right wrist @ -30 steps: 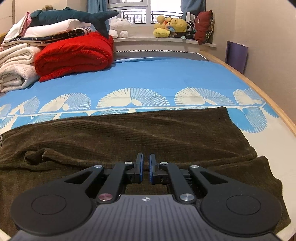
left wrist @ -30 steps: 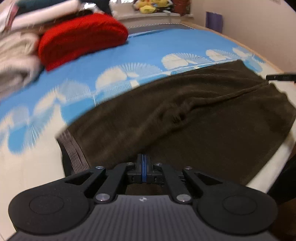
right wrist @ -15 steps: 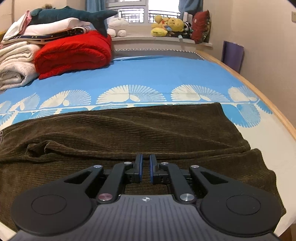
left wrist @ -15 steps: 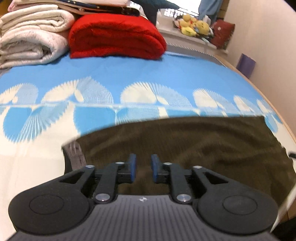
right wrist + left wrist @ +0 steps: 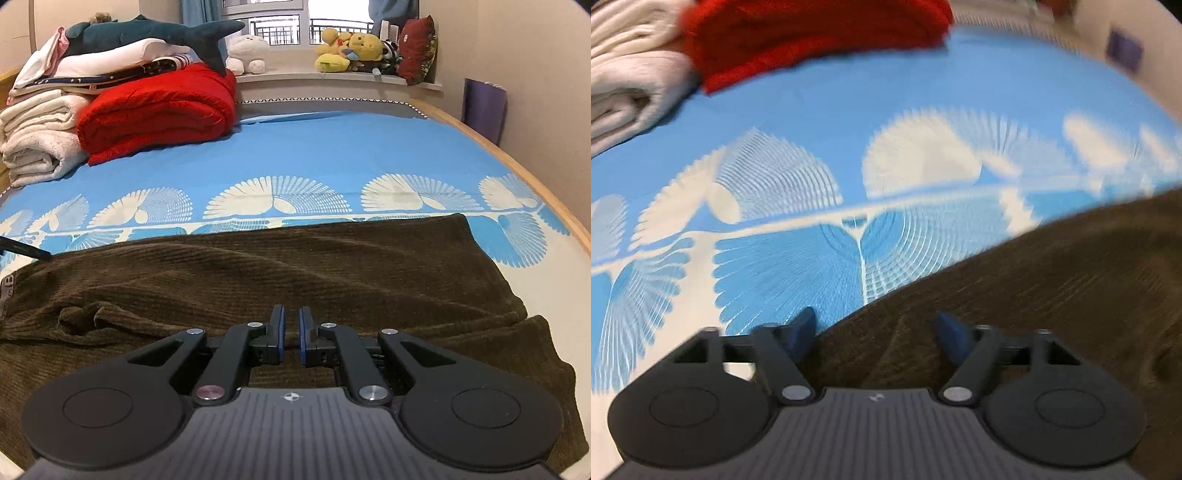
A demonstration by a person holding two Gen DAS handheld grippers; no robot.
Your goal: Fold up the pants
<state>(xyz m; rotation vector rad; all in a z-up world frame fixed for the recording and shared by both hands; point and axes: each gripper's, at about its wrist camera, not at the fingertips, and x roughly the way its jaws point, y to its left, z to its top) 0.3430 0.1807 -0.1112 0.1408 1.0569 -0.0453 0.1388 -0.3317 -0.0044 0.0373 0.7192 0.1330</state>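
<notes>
Dark brown corduroy pants (image 5: pixel 295 273) lie flat across the near part of the bed (image 5: pixel 317 155), folded lengthwise with a rumpled ridge at the left. My right gripper (image 5: pixel 291 332) hovers low over their near middle, jaws a narrow gap apart, holding nothing. My left gripper (image 5: pixel 875 325) is wide open and empty over the far left edge of the pants (image 5: pixel 1052 295); this view is blurred. A tip of the left gripper shows at the left edge of the right wrist view (image 5: pixel 26 250).
A red blanket (image 5: pixel 159 110) and folded white blankets (image 5: pixel 40 136) are stacked at the back left, with a plush shark (image 5: pixel 147 33) on top. Stuffed toys (image 5: pixel 351 48) sit on the windowsill. The bed's wooden edge (image 5: pixel 535 177) runs along the right.
My left gripper opened from shut to wide open and swung left toward the waistband end of the pants. The right gripper stayed nearly still, jaws slightly apart.
</notes>
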